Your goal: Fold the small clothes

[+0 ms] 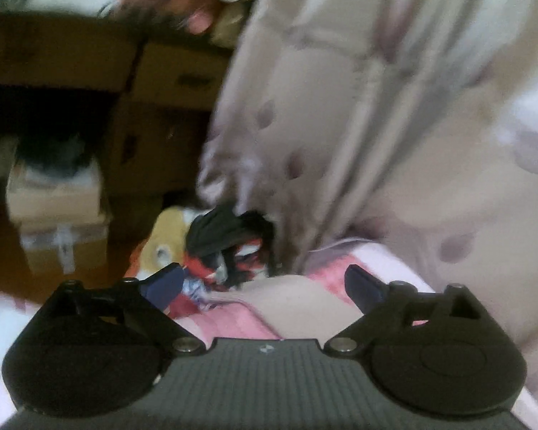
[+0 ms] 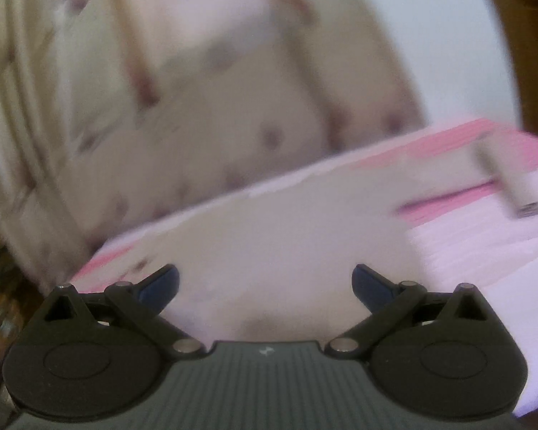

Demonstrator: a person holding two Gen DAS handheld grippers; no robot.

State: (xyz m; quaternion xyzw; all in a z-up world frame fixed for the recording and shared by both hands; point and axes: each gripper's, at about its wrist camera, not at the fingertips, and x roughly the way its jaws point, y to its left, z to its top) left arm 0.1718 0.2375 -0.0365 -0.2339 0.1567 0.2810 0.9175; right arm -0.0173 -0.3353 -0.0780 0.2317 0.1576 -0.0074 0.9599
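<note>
The fingers of the left gripper are spread wide with nothing between them, and the fingers of the right gripper are equally spread and empty. A beige spotted garment hangs blurred in front of both cameras, its lower part resting on a pink-and-white striped surface near both grippers. In the left wrist view, a heap of dark and red clothes lies beyond the left fingers, with cardboard boxes behind it.
</note>
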